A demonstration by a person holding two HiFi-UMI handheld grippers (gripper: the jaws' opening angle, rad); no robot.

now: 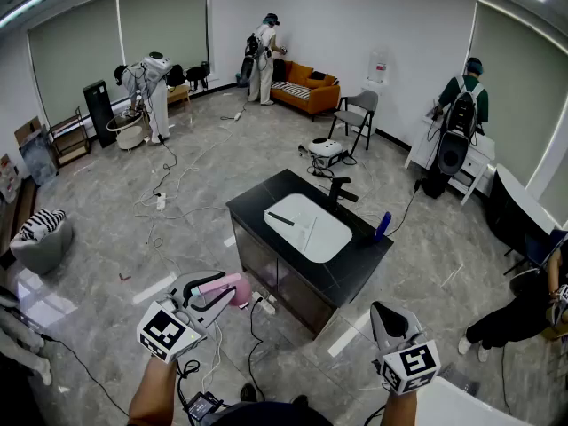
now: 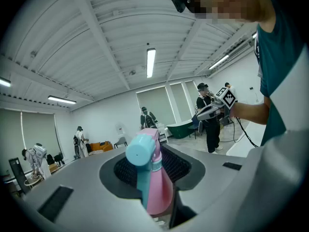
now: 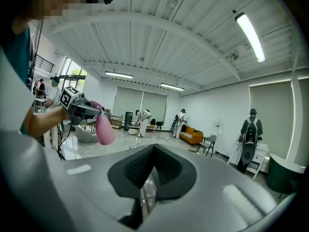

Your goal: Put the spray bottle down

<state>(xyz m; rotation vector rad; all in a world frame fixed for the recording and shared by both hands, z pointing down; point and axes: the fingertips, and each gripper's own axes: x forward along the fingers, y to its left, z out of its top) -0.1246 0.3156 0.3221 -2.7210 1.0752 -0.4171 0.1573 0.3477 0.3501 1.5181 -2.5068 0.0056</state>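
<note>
A pink spray bottle (image 1: 228, 285) with a light blue head (image 2: 140, 152) sits between the jaws of my left gripper (image 1: 211, 298), which is shut on it. I hold it in the air at the lower left of the head view, short of the black counter (image 1: 355, 269). The right gripper view shows the same pink bottle (image 3: 104, 130) hanging from that gripper. My right gripper (image 1: 387, 314) hovers at the lower right, its jaws together with nothing in them. The counter holds a white sink (image 1: 307, 226).
A black faucet (image 1: 340, 189) and a blue object (image 1: 382, 226) stand on the counter. Cables (image 1: 169, 189) trail over the grey floor. Several people (image 1: 263, 50) work along the far walls, near an orange sofa (image 1: 306, 87) and a grey chair (image 1: 357, 114).
</note>
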